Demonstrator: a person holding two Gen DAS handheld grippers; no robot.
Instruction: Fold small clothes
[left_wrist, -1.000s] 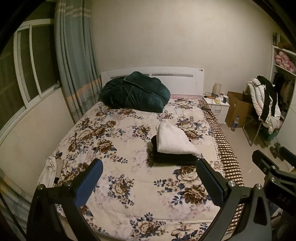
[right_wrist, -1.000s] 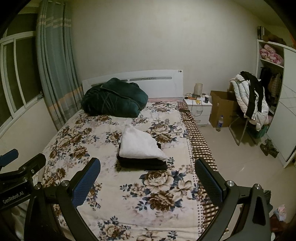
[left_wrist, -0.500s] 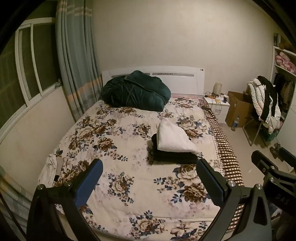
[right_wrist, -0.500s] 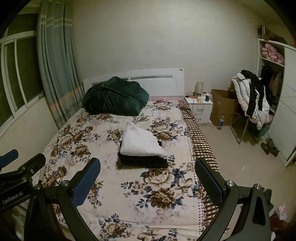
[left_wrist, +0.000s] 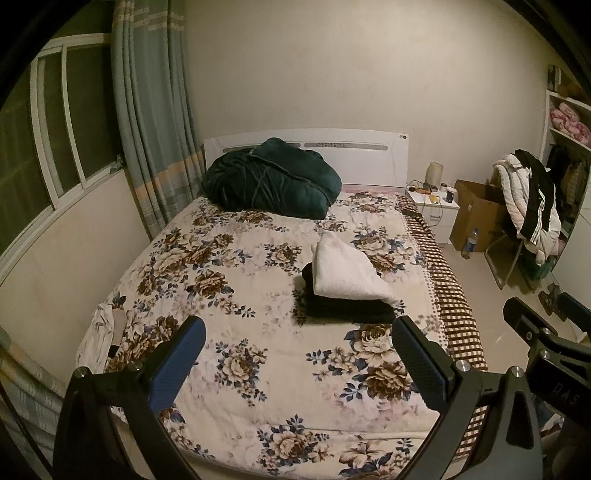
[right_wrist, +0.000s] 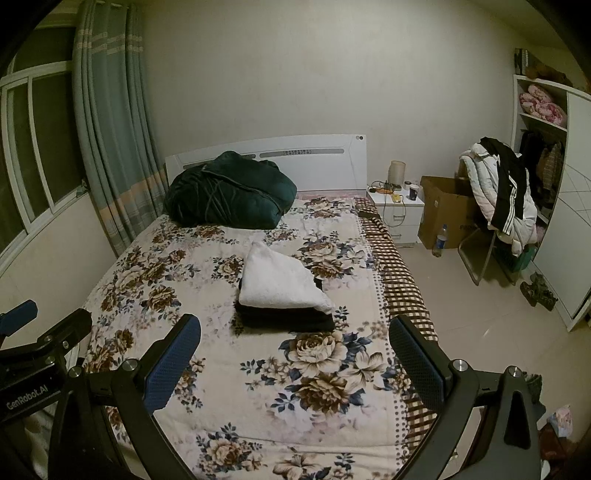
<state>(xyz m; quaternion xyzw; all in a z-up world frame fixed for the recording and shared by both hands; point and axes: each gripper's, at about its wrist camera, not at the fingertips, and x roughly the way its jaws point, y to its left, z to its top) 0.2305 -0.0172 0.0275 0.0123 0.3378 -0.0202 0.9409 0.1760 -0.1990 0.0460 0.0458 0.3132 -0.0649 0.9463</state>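
Folded clothes (right_wrist: 284, 295) are stacked mid-bed (right_wrist: 332, 387), white on black. Both left gripper (left_wrist: 297, 354) and right gripper (right_wrist: 293, 350) are held wide open, empty, well apart from them. Folding is judged complete; another garment must be fetched.

We carry a matte black, Y-framed left gripper (left_wrist: 297, 350) with blue textured pads (left_wrist: 177, 363) and silver screws. Our identical black right gripper (right_wrist: 295, 349) matches; white "GenRobot.AI" lettering marks the left one's body.
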